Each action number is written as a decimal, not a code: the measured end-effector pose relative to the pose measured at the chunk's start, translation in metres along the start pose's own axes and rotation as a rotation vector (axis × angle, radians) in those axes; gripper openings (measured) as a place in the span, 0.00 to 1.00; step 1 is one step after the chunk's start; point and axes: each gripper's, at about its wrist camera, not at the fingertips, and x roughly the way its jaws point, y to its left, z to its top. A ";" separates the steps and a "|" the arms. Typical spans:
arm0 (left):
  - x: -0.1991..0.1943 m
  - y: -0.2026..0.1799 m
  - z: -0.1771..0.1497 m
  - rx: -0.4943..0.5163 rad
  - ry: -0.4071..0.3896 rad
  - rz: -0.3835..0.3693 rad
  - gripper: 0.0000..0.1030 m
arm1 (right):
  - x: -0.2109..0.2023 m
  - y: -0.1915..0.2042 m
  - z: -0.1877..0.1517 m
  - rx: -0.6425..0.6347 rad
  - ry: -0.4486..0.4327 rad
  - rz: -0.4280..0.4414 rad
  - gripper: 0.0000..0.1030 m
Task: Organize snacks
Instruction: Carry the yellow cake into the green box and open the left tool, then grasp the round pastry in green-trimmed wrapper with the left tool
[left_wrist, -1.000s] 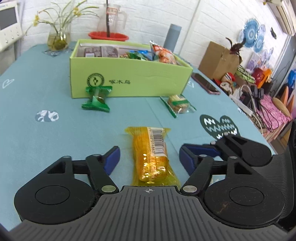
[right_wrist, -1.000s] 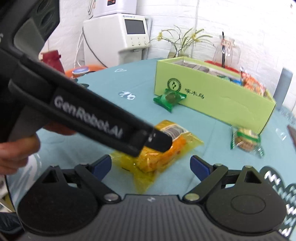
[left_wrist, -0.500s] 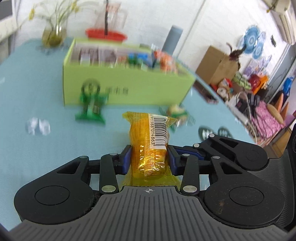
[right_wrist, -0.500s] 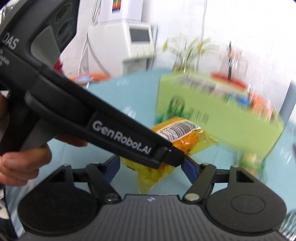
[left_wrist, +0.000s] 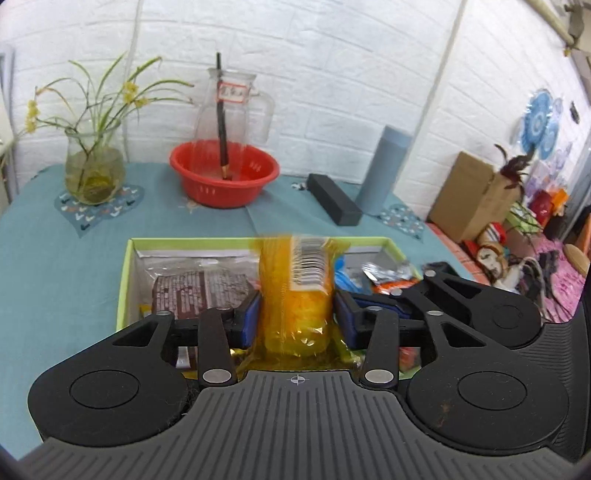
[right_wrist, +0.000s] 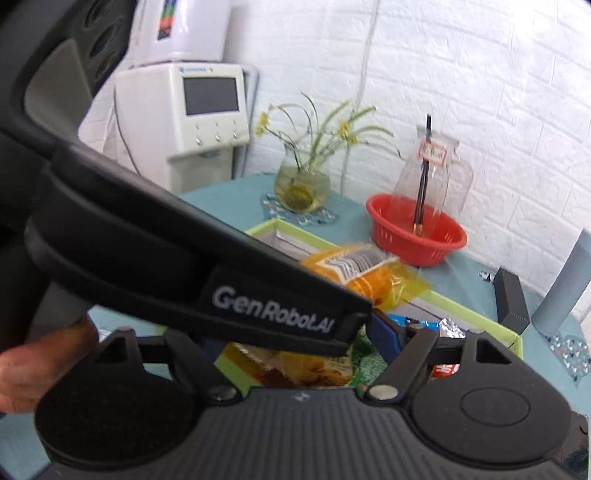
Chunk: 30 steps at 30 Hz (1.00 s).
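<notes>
Left tongs (left_wrist: 297, 317) lifted yellow snack (left_wrist: 295, 295) over box (left_wrist: 125, 280).

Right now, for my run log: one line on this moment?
left tool: shut on orange snack pack | position: over green box | right tool: unclear

White lettering reading "GenRobot.AI" stands on the black body of the left gripper (right_wrist: 273, 308), seen crossing the right wrist view. The yellow snack packet (left_wrist: 295, 295) carries a white label with a barcode, too blurred for its digits to be read. A small red-edged tag on the glass pitcher (left_wrist: 231, 110) bears writing that is too small to make out, and the dark packet (left_wrist: 199, 291) in the green box (left_wrist: 125, 280) has pale print that cannot be read.
</notes>
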 end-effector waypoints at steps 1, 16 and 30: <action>0.002 0.001 -0.001 0.007 -0.008 0.021 0.36 | 0.000 -0.002 -0.001 0.004 -0.003 -0.008 0.77; -0.060 -0.057 -0.095 0.074 0.025 -0.102 0.60 | -0.131 0.007 -0.128 0.071 0.040 -0.086 0.89; 0.057 -0.090 -0.094 0.037 0.253 -0.132 0.32 | -0.051 -0.050 -0.136 0.200 0.122 -0.050 0.81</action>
